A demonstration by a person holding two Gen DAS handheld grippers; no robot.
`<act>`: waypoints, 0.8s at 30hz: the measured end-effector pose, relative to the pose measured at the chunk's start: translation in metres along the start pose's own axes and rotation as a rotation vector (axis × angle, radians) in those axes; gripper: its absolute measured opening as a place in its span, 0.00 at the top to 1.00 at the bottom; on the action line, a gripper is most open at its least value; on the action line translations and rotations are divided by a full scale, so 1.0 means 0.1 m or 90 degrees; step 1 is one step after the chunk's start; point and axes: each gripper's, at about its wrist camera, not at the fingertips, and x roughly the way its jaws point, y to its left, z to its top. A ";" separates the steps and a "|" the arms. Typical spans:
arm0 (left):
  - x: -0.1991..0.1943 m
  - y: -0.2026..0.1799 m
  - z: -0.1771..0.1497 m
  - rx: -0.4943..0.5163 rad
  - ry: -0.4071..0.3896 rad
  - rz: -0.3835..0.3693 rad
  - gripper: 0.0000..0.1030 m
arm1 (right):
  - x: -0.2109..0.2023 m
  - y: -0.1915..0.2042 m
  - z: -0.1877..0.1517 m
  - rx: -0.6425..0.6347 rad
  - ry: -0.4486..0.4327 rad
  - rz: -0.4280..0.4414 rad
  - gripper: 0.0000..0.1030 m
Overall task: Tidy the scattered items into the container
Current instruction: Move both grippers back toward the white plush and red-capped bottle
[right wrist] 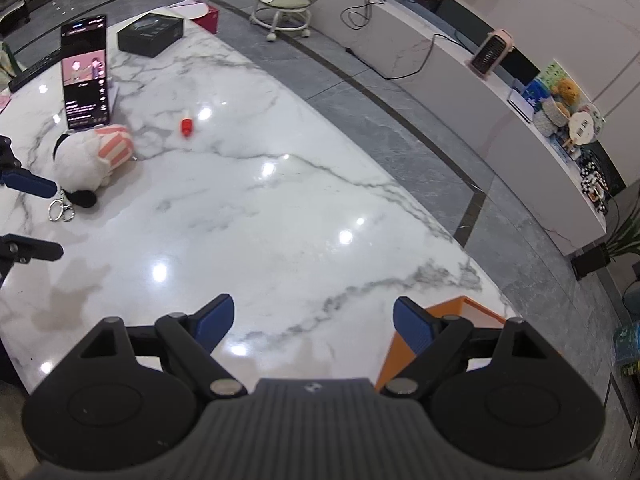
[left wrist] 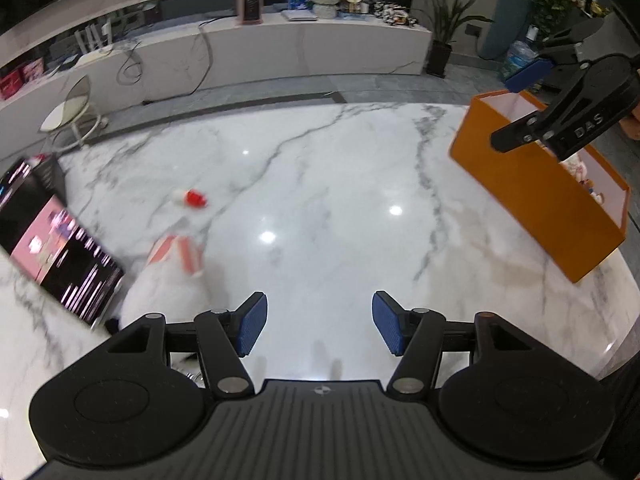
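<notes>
Ribbed dark-grey plastic fills the bottom of both wrist views, with black linkage arms running forward to blue, finely grooved pads. Seen from its own camera, the left tool [left wrist: 319,323] stands wide with only bare marble between its pads. The right tool [right wrist: 313,325] is likewise spread wide and grips nothing; in the left wrist view it hangs over the near rim of the orange container [left wrist: 532,192].

Both tools hover above the bench [right wrist: 280,208], a glossy white marble slab with grey veins and bright lamp reflections. The container is a straight-walled orange box with a pale pink lining, standing at the bench's right edge; small pale items, too tiny to identify, lie inside it.

Scattered pieces sit well apart from the box, at the far left. A round, fluffy white plush toy [right wrist: 86,156] wears a pink-and-white striped cap, with a black pom-pom [right wrist: 82,198] and silver key rings [right wrist: 60,210] at its lower end. Just beyond it lies a small red-and-white plastic piece [right wrist: 187,127], smooth and stubby. A lit phone [right wrist: 85,76] stands upright near the plush toy, and a flat black box [right wrist: 151,35] rests further back. In the left wrist view the plush toy sits just left of the left pad, blurred.
</notes>
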 end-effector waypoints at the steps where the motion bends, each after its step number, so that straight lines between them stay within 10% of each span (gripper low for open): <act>1: 0.00 0.06 -0.03 -0.009 0.001 0.003 0.33 | 0.01 0.03 0.02 -0.002 0.000 0.002 0.14; 24: 0.02 0.90 -0.25 -0.102 -0.044 0.101 0.25 | 0.66 0.62 0.55 -0.044 0.006 0.066 0.14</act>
